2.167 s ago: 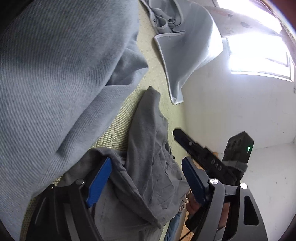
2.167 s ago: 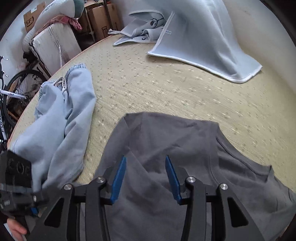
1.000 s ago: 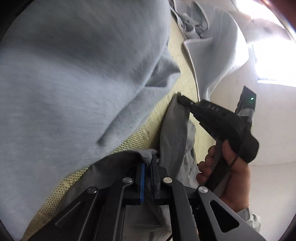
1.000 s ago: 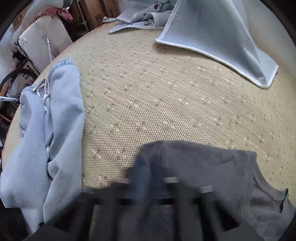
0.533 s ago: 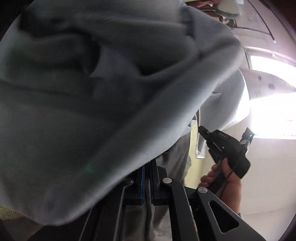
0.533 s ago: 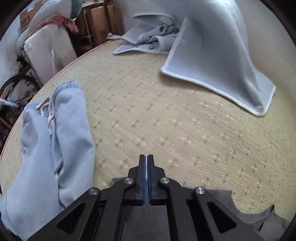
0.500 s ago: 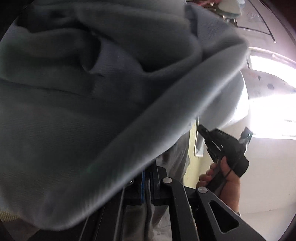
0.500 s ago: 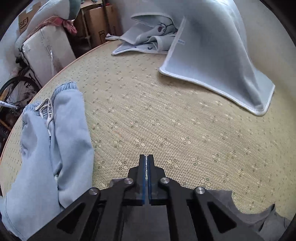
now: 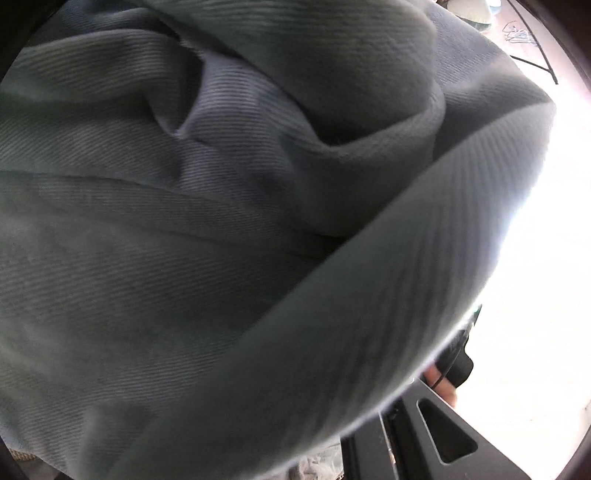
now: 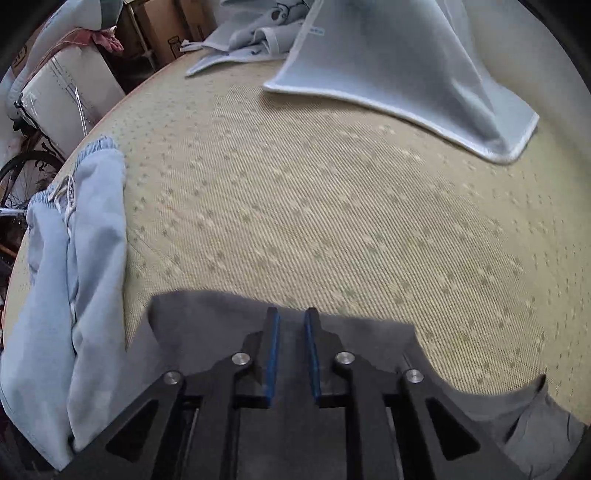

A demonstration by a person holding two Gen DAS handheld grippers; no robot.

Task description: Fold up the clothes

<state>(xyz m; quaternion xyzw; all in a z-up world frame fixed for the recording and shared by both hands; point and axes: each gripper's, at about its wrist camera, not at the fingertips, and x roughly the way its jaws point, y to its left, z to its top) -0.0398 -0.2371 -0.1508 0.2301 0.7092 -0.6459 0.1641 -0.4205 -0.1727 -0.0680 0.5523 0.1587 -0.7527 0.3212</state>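
A woven straw mat (image 10: 332,206) with a pale flecked pattern covers the bed. Beyond its far left edge stand brown cardboard boxes (image 10: 162,26) and a white plastic-wrapped bundle (image 10: 70,99), with a pink cloth (image 10: 107,38) above the bundle. A bicycle wheel (image 10: 26,177) shows at the left, beside the bed.
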